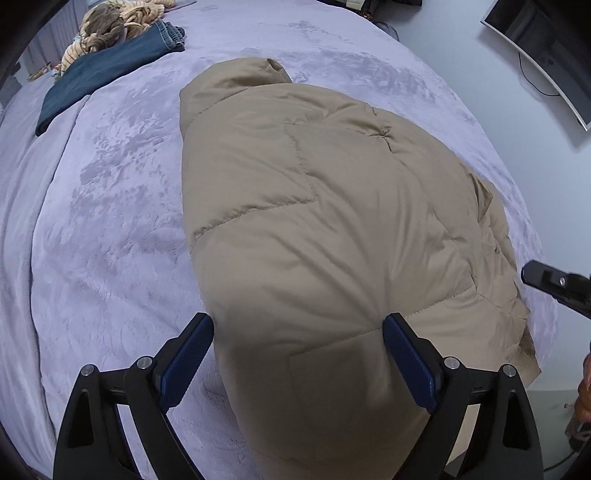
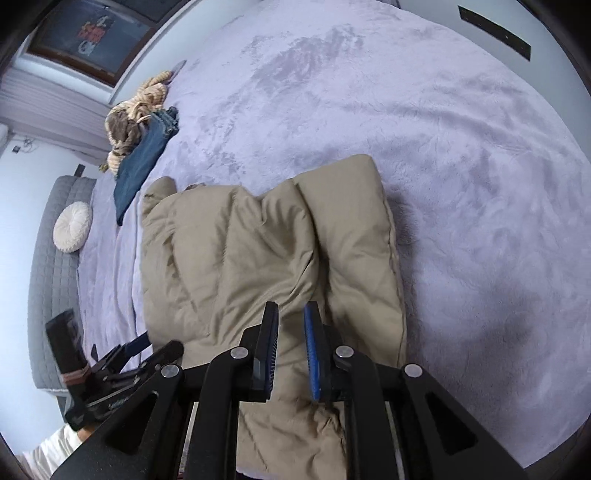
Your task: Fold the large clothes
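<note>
Bed [image 1: 110, 229] with lilac plush blanket carries everything. Tan puffer jacket [image 1: 314, 229] sits mid-bed toward the near edge, already doubled into a thick bundle, long axis running from the near edge toward the far edge. Folded jeans [image 1: 107, 70] and a brown-and-cream knit heap [image 1: 110, 26] lie well apart at the far left corner.

Jacket look: quilted, lofty, stitched panels on top; in the right wrist view the layers stack in puffy ridges with one rounded slab along the right side. Right edge looks ragged, lower layers poking out. Whether a sleeve is tucked inside I can't tell, the fold hides it.

Left gripper [image 1: 297, 354] hangs over the near end of the bundle, jaws spread wide, nothing pinched, padding bulging between them. Right gripper [image 2: 291, 350] is over the near right part, jaws nearly together with a narrow gap, no fabric visibly caught in it.

Judgement: the fold is mostly in, step in hand is tidying and flattening. To do it well, press air out from the middle outward, square the ragged right edge under the top layer, and grab the full thickness or the loft will spring it open.
</note>
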A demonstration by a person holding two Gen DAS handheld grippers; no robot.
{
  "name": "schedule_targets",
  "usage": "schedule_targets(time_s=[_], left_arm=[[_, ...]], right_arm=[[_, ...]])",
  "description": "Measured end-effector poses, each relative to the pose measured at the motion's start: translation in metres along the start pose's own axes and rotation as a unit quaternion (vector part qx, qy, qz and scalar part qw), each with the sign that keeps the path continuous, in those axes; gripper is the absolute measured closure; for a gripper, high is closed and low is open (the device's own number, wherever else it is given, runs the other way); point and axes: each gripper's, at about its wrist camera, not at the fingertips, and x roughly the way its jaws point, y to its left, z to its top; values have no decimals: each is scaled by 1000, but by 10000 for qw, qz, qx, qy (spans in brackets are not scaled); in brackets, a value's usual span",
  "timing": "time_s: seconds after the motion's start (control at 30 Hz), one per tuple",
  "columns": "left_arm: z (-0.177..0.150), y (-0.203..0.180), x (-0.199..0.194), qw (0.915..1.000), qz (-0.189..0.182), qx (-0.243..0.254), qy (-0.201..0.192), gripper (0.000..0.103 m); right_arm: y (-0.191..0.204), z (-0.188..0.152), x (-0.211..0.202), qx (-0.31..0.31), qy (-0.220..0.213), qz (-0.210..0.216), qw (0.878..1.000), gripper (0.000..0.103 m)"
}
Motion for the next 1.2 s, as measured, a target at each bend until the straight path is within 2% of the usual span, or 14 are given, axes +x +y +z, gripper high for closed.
schedule_targets(time_s=[0.1, 0.2, 0.4, 0.53, 0.7, 0.83, 1.0, 1.03, 1.2], left_arm=[[-2, -1, -3, 9999, 72, -99, 43, 9], [-4, -1, -8, 9997, 104, -161, 139, 9], [-11, 2, -16, 9996, 141, -113, 239, 9], [-14, 5, -23, 9995, 161, -124, 252, 9], [-21, 11, -35, 9995, 169, -73, 261, 9], [-24, 14, -42, 9996, 129, 7, 258, 9], [-33, 20, -46, 9997, 105, 72, 198, 9], [-35, 21, -47, 9997, 126, 99, 175, 0], [-44, 27, -54, 9996, 130, 230, 105, 0]], right_arm=[[7, -18, 12, -258, 306, -153, 9991, 87], [1, -29, 34, -132, 562, -332, 9978, 87], [-2, -31, 52, -47, 734, -453, 9963, 88], [5, -33, 45, 12, 707, -583, 9958, 88], [23, -36, 26, 114, 457, -634, 9969, 86], [35, -45, 10, 110, 266, -607, 9977, 67], [49, -63, 7, 193, 159, -617, 9978, 64], [50, -67, 9, 219, 143, -624, 9977, 61], [57, -81, 11, 311, 98, -665, 9973, 60]])
